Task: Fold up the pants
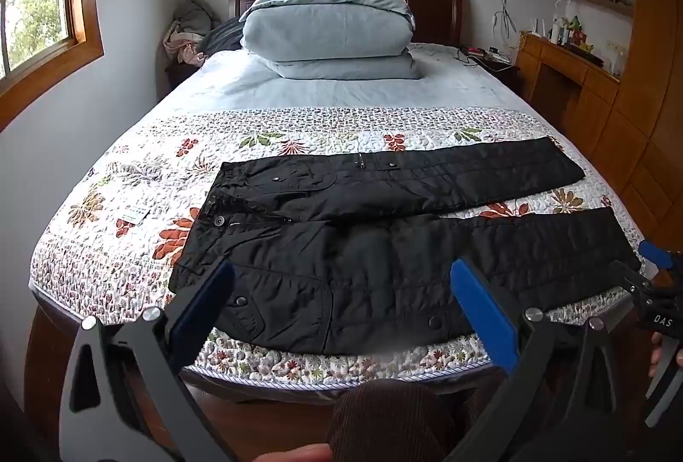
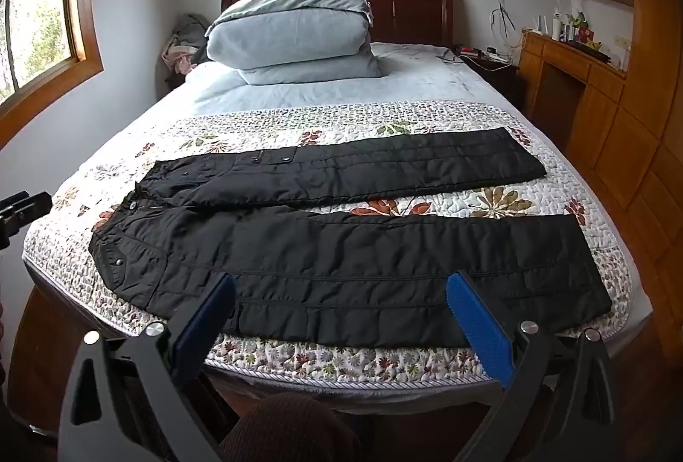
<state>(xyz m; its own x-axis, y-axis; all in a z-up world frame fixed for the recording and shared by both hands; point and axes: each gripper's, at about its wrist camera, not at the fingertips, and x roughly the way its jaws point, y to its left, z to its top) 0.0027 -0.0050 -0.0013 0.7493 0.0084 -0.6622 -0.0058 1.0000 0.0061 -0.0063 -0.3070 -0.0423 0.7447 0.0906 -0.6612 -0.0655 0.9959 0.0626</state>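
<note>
Black padded pants (image 1: 363, 231) lie flat on the floral quilt (image 1: 128, 171), waistband to the left, both legs spread apart and running right. They also show in the right wrist view (image 2: 341, 248). My left gripper (image 1: 341, 282) is open and empty, held above the near edge of the bed over the waist end. My right gripper (image 2: 339, 295) is open and empty, over the near leg. Part of the right gripper (image 1: 657, 291) shows at the right edge of the left wrist view.
A folded light blue duvet (image 1: 328, 30) is stacked at the head of the bed by the dark headboard. A wooden desk (image 1: 567, 65) and cabinets stand on the right. Windows and a wall are to the left. A brown-clad knee (image 1: 384, 419) is below the bed's foot.
</note>
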